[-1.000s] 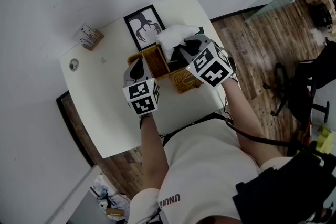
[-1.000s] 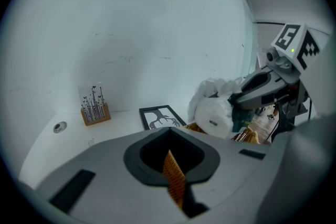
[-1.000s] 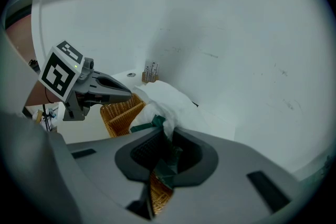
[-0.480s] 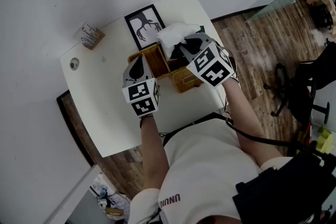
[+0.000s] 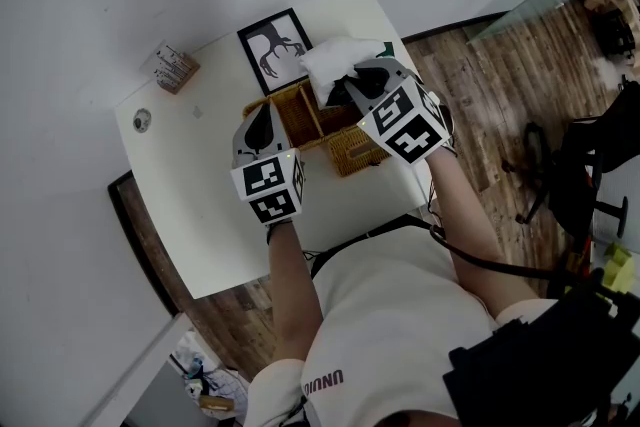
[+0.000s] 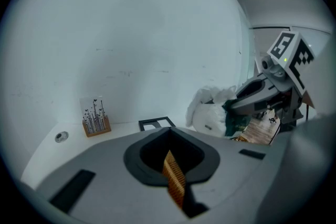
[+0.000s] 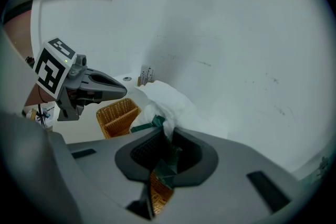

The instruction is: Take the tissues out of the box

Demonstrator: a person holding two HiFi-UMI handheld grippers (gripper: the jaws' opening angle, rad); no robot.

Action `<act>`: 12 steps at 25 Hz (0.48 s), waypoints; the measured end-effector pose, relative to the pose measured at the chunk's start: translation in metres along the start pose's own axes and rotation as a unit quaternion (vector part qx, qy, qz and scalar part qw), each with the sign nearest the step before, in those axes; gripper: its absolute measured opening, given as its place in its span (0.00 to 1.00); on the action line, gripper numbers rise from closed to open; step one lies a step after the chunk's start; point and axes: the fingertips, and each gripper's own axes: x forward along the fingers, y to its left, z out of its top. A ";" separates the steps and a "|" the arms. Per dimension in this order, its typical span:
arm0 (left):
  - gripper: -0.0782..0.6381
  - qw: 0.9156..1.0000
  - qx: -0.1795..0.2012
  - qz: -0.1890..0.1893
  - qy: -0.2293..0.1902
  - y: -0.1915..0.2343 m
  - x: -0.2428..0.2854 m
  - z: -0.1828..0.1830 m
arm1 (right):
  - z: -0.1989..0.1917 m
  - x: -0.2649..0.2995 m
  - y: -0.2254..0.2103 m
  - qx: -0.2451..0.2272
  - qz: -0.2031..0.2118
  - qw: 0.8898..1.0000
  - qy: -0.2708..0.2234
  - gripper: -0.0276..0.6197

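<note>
Right gripper (image 7: 165, 152): jaws nearly together, clamped on the green-printed edge of a white tissue pack (image 7: 167, 99). The crumpled pack bulges up and away from the jaw tips. In the head view, the right gripper (image 5: 352, 87) holds the tissue pack (image 5: 335, 60) over the far right part of the wicker basket (image 5: 355, 153), just beside the framed picture (image 5: 275, 47). Whether the pack's lower end has cleared the basket rim cannot be told.

Left gripper (image 6: 170, 157): jaws closed on a thin woven wall of the wicker basket (image 6: 174, 181), which runs edge-on between them. From above, the left gripper (image 5: 263, 123) meets the basket at its near left side. The right gripper view shows the basket (image 7: 116, 115) open-topped with an inner divider, under the left gripper's nose.

Surroundings: the basket stands on a white table (image 5: 190, 205) against a white wall. The framed picture, a dark antlered figure on white, lies flat behind the basket. A small printed block (image 5: 172, 68) and a round disc (image 5: 141, 122) sit well apart at the table's far left.
</note>
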 end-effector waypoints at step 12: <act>0.13 1.000 0.001 -0.010 -0.026 -0.007 -0.004 0.016 | 0.008 -0.006 -0.007 -0.007 -0.017 1.000 -0.013 0.13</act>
